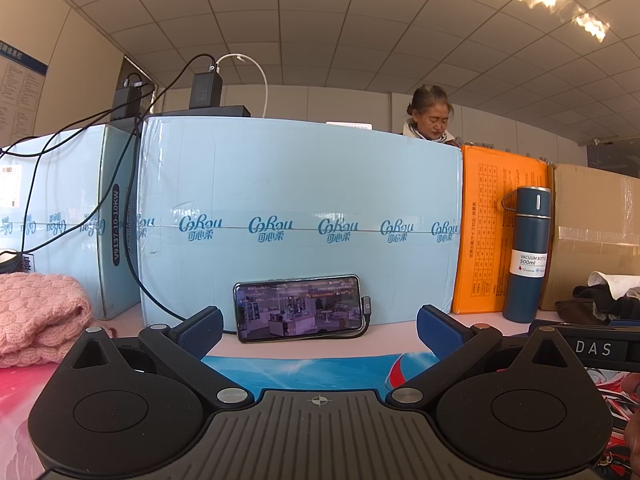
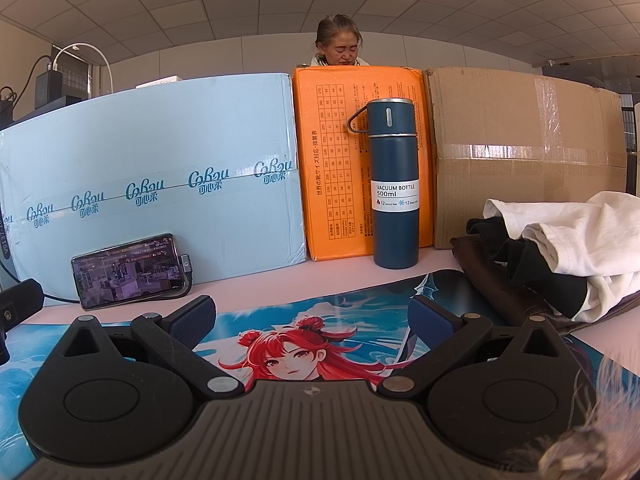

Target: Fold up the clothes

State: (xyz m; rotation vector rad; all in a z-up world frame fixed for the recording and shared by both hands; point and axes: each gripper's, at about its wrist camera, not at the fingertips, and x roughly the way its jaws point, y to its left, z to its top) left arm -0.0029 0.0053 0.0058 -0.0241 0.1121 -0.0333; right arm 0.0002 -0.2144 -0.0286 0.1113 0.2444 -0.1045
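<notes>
A pink knitted garment (image 1: 38,314) lies folded at the left of the table, left of my left gripper (image 1: 320,330), which is open and empty above a printed mat (image 1: 304,370). A pile of clothes, white (image 2: 568,236), black (image 2: 532,268) and brown (image 2: 508,296), lies at the right, just right of my right gripper (image 2: 312,318), which is open and empty above the mat (image 2: 288,344). The pile shows small in the left wrist view (image 1: 604,298).
A wall of boxes stands at the back: light blue (image 1: 300,216), orange (image 2: 360,160), brown cardboard (image 2: 528,152). A phone (image 1: 298,308) with a cable leans on the blue box. A blue vacuum bottle (image 2: 394,188) stands before the orange box. A person (image 2: 340,46) sits behind.
</notes>
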